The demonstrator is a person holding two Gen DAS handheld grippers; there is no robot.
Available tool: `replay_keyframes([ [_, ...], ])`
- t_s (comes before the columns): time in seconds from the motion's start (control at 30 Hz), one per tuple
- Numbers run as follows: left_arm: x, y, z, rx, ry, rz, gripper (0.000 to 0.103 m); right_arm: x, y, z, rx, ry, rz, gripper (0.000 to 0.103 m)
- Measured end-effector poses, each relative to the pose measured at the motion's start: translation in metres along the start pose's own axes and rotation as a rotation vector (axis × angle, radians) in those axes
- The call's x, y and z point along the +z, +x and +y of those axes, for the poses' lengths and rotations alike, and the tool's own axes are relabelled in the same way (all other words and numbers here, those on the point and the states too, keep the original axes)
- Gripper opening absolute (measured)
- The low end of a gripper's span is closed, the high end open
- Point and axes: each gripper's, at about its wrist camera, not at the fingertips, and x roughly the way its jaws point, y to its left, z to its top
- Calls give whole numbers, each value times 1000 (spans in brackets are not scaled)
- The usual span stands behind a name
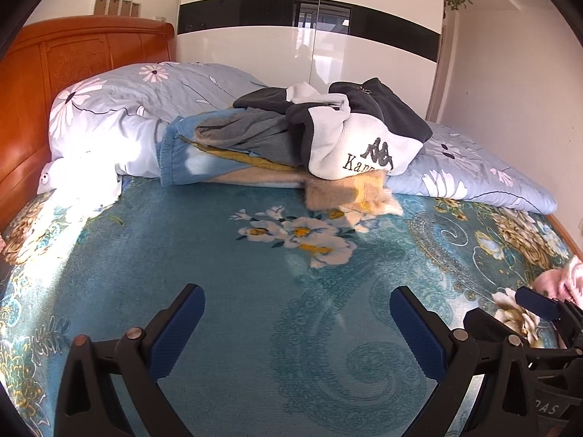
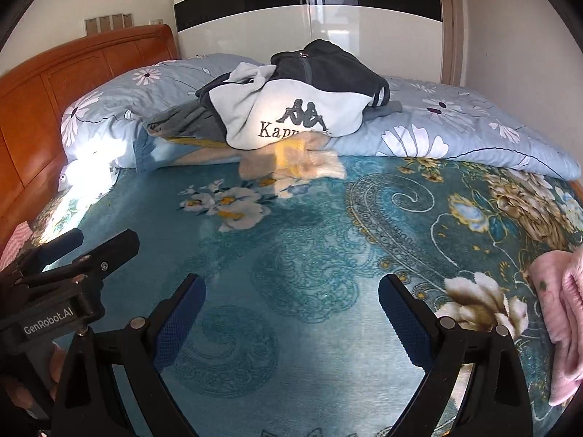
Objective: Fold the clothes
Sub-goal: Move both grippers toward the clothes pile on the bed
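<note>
A pile of clothes lies at the far side of the bed, against the quilt. On top is a white and dark fleece jacket (image 1: 357,138) (image 2: 291,109) with a Kappa logo. Under it are a grey garment (image 1: 247,131), a light blue one (image 1: 182,160) and a yellow layer. A beige fuzzy garment (image 1: 349,193) (image 2: 295,164) sticks out at the pile's front edge and looks blurred. A pink garment (image 2: 561,313) (image 1: 561,276) lies at the right. My left gripper (image 1: 297,313) and right gripper (image 2: 291,291) hover open over the blanket, well short of the pile, holding nothing.
A teal floral blanket (image 1: 255,291) (image 2: 309,255) covers the bed. A light blue daisy quilt (image 1: 120,109) (image 2: 455,127) is bunched along the far side. An orange wooden headboard (image 1: 54,73) stands left, and a white wardrobe (image 1: 309,43) stands behind. A hand (image 2: 22,393) holds the left gripper's handle.
</note>
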Motion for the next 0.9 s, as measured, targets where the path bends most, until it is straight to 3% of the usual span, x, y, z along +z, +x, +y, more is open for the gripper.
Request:
replay_keyframes([
  [0.13, -1, 2, 6, -44, 19, -3, 103, 2, 0, 6, -9, 50, -28, 97],
  [0.23, 4, 0, 14, -19, 34, -21, 103, 3, 0, 10, -15, 87, -50, 103],
  [0.43, 13, -17, 31, -2, -4, -123, 103, 7, -1, 18, -11, 159, -93, 103],
  [0.63, 16, -13, 36, -125, -1, -56, 103, 3, -9, 11, 55, 171, -128, 103],
  [0.9, 20, -20, 40, -89, -28, -88, 103, 5, -26, 14, 52, 171, -162, 103],
])
